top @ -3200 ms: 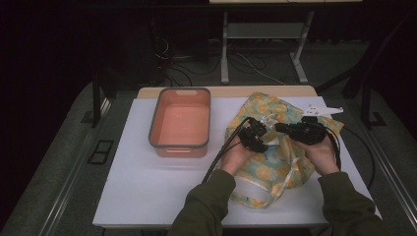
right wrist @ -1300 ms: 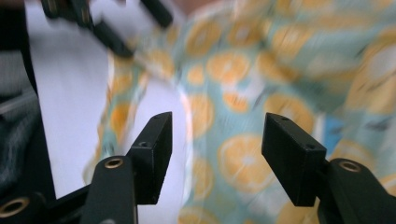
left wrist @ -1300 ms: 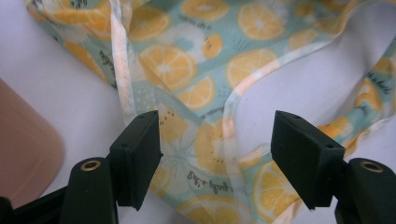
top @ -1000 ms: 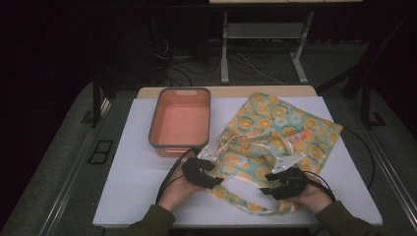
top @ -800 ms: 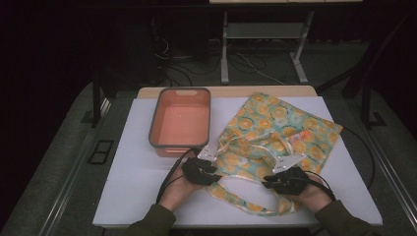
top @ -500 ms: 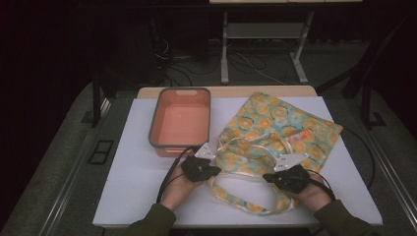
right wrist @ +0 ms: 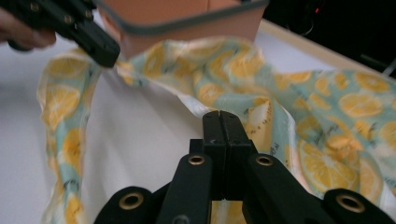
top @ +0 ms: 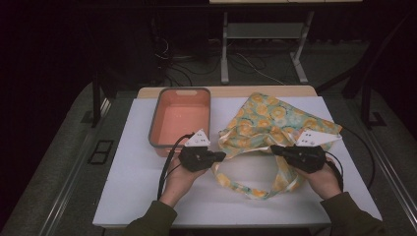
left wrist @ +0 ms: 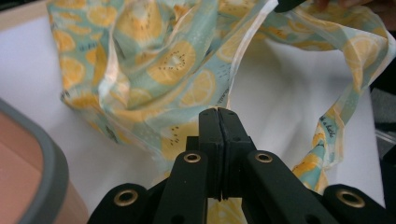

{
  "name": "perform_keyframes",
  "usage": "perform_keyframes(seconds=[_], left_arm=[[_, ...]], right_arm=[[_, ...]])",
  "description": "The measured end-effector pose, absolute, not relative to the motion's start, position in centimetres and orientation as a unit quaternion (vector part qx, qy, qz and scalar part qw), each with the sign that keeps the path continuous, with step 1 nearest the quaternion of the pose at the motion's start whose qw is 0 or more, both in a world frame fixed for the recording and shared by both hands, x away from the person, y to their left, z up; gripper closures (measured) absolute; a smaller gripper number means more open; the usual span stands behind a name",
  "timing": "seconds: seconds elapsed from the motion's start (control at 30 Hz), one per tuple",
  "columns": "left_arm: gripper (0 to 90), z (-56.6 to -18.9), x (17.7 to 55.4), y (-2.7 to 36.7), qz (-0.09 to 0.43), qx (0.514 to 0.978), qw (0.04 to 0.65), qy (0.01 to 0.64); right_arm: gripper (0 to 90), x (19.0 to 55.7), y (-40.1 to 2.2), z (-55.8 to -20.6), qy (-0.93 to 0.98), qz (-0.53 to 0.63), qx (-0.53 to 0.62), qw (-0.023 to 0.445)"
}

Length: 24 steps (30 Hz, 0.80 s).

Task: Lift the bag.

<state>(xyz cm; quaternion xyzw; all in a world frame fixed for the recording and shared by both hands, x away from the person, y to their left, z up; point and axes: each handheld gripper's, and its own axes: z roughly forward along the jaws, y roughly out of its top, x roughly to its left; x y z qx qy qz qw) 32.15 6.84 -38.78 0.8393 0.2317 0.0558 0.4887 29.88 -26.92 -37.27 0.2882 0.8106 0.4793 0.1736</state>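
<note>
A lemon-print tote bag (top: 275, 120) lies on the white table top (top: 133, 172), its mouth toward the person. My left gripper (top: 222, 156) is shut on the bag's near-left rim, and in the left gripper view the jaws (left wrist: 218, 113) press together over the fabric (left wrist: 173, 60). My right gripper (top: 274, 149) is shut on the opposite rim, fabric (right wrist: 327, 102) spreading from its tip (right wrist: 219, 115). One strap (top: 255, 191) loops on the table between the hands. The left gripper (right wrist: 108, 52) also shows far off in the right gripper view.
An orange tray with a grey rim (top: 156, 118) stands left of the bag, close behind the left gripper; its rim (left wrist: 44, 158) fills the lower left of the left gripper view. Dark floor, cables and table legs (top: 225, 44) lie beyond the far edge.
Both hands have moved away from the person and slightly apart, drawing the bag's rim with them. The strap loop now lies wider on the table between them.
</note>
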Motion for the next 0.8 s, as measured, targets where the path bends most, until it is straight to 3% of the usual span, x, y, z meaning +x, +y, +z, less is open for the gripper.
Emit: perform_keyframes(seconds=[0.5,0.8], left_arm=[[88.7,-34.9,32.6,5.8,0.079,0.809,0.545,0.205],[85.2,-35.8,32.9,6.4,0.068,0.814,0.532,0.222]], right_arm=[[90.0,30.9,-27.7,-30.3,0.740,0.565,0.278,0.235],[89.8,32.0,-27.8,-33.3,0.766,0.531,0.300,0.202]])
